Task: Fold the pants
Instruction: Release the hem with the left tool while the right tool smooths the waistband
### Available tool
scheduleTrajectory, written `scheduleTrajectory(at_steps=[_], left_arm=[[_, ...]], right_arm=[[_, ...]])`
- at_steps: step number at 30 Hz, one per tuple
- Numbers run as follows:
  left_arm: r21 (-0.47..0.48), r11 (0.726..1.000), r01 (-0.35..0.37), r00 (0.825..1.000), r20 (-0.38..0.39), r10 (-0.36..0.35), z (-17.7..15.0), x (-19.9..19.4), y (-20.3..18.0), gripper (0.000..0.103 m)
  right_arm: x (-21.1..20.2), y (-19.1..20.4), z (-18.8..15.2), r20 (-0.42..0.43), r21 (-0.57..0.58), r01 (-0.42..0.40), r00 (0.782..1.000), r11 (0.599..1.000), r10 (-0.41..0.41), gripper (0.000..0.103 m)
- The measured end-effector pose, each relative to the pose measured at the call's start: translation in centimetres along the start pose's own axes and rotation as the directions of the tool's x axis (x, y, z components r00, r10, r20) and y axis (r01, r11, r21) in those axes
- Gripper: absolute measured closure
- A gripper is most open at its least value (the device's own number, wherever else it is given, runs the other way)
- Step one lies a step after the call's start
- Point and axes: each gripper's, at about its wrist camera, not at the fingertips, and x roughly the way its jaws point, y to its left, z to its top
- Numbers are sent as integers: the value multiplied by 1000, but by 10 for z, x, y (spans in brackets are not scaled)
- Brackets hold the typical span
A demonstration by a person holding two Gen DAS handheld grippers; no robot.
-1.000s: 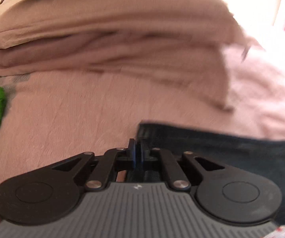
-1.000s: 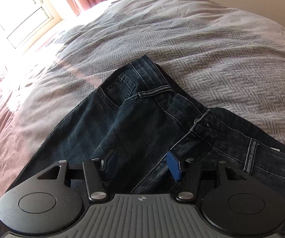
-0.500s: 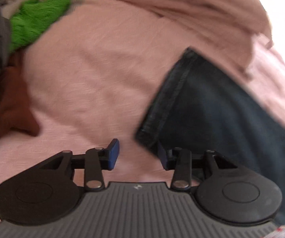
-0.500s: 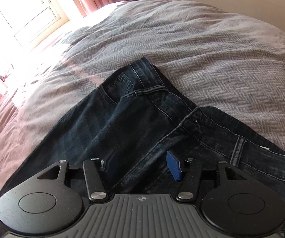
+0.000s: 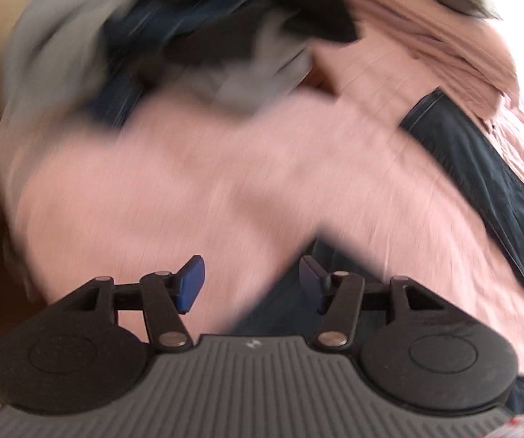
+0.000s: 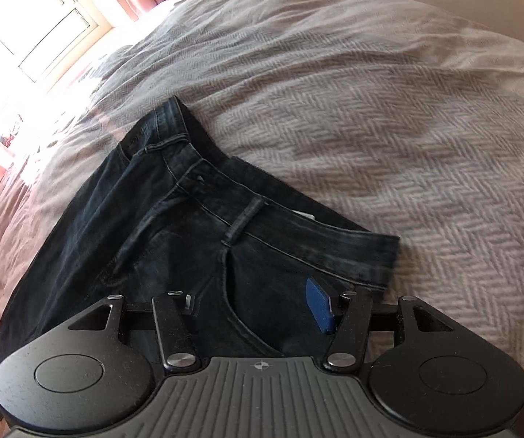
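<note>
My left gripper (image 5: 251, 284) is opening, empty, over the pink sheet (image 5: 225, 189), my right gripper (image 6: 258, 308) gapes over the jeans (image 6: 159, 219), ready to grab the waistband.

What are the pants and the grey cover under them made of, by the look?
Pants: apparently dark denim, matte and faded, with topstitched seams and a belt loop. Grey cover: looks like a soft woven textile with a herringbone pattern, lightly wrinkled; fibre unclear.

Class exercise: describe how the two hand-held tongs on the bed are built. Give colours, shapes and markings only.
Both the left tongs and the right tongs look alike: a grey ribbed body with a small crosshair mark, two round black discs, black linkage arms with silver rivets, and blue pads at the tips.
</note>
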Motion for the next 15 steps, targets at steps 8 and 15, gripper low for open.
scheduleTrajectory(at_steps=[8, 15], left_arm=[[-248, 963, 106, 994, 22, -103, -69, 13, 22, 66], [-45, 933, 356, 882, 347, -320, -33, -72, 4, 100]], right_arm=[[-13, -43, 3, -81, -16, -72, 994, 997, 71, 51], [-20, -71, -12, -82, 58, -94, 992, 994, 99, 51]])
